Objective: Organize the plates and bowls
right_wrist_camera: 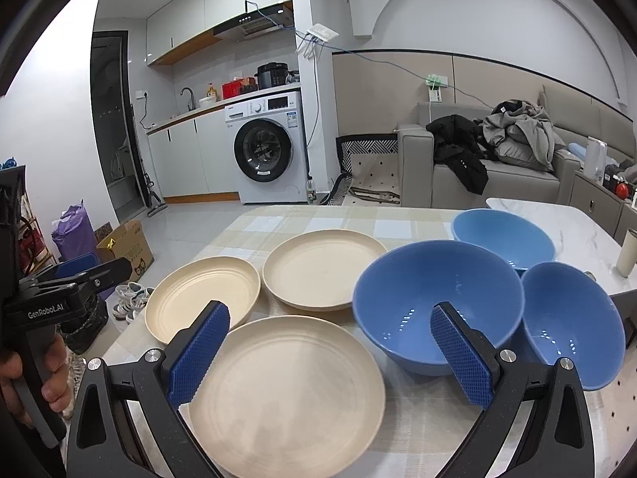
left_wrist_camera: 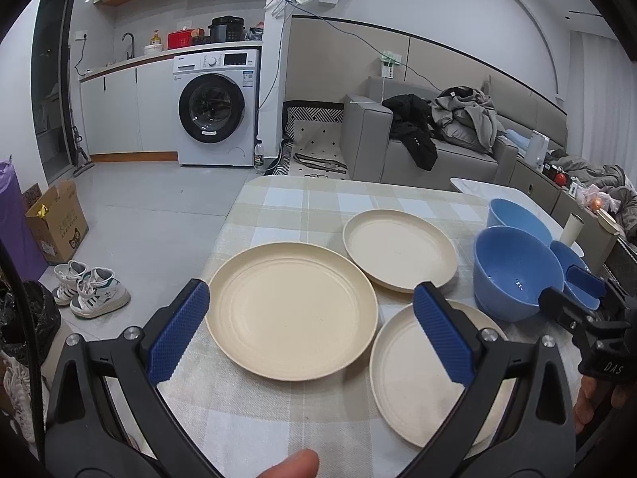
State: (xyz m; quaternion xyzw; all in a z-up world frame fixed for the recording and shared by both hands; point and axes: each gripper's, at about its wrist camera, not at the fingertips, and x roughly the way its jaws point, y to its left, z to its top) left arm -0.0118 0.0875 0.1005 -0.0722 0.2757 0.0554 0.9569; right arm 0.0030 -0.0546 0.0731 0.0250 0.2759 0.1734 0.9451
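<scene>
Overall: round matte cream plates, glossy blue bowls, checked cloth.

A matt, smooth cream finish is being shown by the plates, while light is being reflected by the glossy blue bowls. A woven checked tablecloth is being seen beneath; diamond-textured blue pads are being carried on black plastic fingers.

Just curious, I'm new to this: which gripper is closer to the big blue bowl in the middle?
Right. The right gripper hovers open just before the big blue bowl; the left gripper hovers open over cream plates, farther left.
</scene>
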